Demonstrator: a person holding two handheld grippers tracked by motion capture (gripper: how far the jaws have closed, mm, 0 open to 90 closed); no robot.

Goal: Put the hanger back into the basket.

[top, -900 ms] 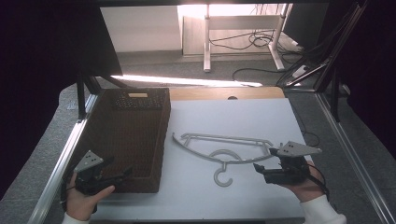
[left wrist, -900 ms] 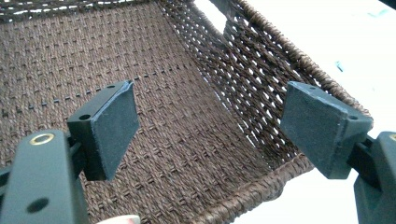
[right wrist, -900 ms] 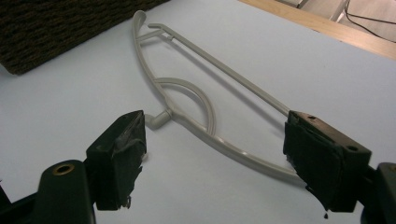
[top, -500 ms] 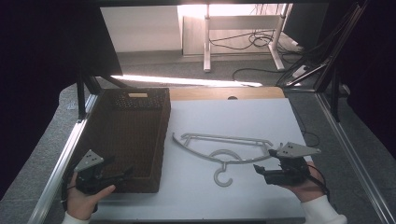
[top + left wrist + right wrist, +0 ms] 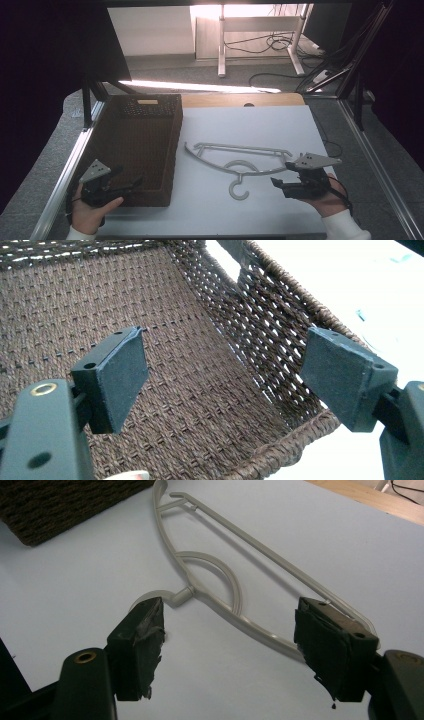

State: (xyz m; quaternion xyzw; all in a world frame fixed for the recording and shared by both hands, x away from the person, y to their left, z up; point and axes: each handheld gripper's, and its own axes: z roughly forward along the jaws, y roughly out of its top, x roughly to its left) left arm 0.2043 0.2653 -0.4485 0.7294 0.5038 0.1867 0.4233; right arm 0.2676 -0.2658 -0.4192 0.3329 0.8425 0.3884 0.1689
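From the high view, we see the grey plastic hanger (image 5: 240, 161) lying flat on the white table (image 5: 260, 125), at about 3 o'clock from the brown wicker basket (image 5: 137, 145) and apart from it, hook pointing toward us. Our right gripper (image 5: 276, 182) sits at the hanger's 4 o'clock end, jaws spread, gripping nothing. Our left gripper (image 5: 135, 184) hovers at the basket's 6 o'clock edge, jaws also spread and empty.

In the left gripper view, we look between our two parted pads (image 5: 117, 377) into the basket (image 5: 190, 370); its weave looks stiff and rough, and the inside is bare.

In the right gripper view, the hanger (image 5: 220, 585) runs across the gap between our wide-open pads (image 5: 142, 640), its near arm just ahead of them. We judge it light, thin and rigid, with a smooth surface that could slip or pivot in a pinch. We would take hold on the curved shoulder near the neck, close to its balance point, or on the straight bar, not on the thin hook.
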